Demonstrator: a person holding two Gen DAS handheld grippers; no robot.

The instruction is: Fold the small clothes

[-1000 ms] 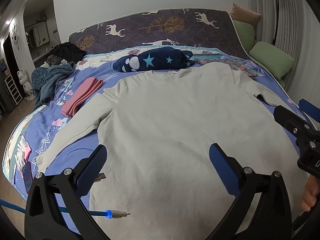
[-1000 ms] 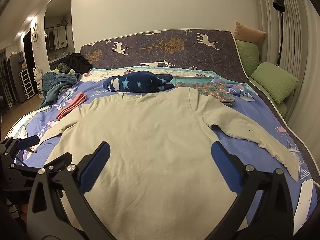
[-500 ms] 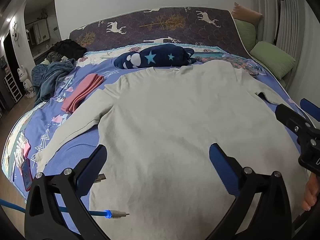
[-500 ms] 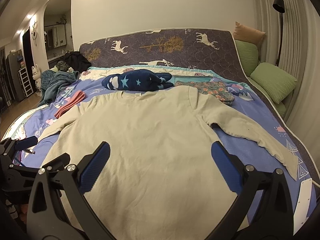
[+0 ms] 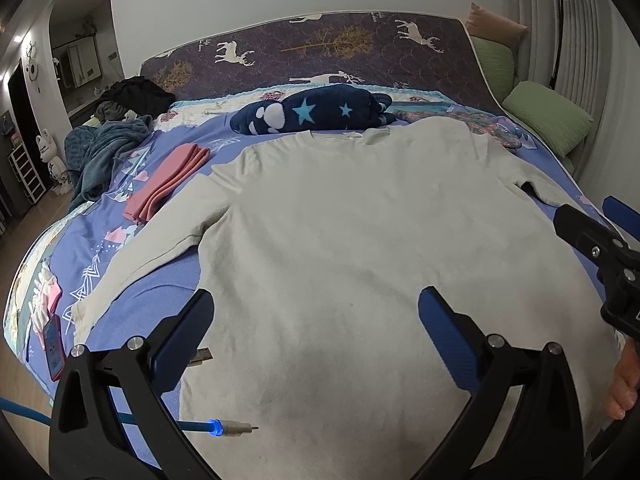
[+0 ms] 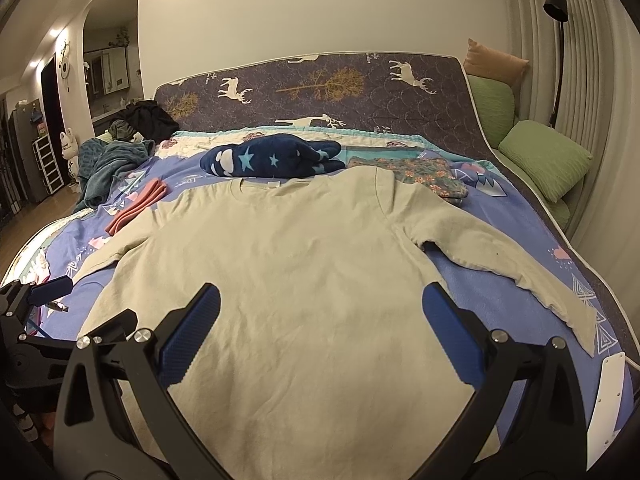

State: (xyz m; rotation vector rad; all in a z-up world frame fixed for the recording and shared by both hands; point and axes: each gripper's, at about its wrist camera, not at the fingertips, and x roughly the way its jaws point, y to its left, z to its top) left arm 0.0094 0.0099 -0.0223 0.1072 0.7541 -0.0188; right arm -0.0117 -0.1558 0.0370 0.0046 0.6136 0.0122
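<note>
From the left wrist, the left gripper [image 5: 314, 320] is held spread wide, nothing between its fingers. The beige long-sleeved shirt [image 5: 360, 240] is laid flat ahead of and under the fingers, its hem nearest. A free strip of bed sheet [image 5: 160, 296] is seen left of it, where a blue cable [image 5: 216, 427] lies.

From the right wrist, the right gripper [image 6: 320, 320] is also spread and empty, above the shirt [image 6: 300, 272]. The right sleeve [image 6: 500, 268] is stretched toward the bed edge. No readable writing is seen.
</note>
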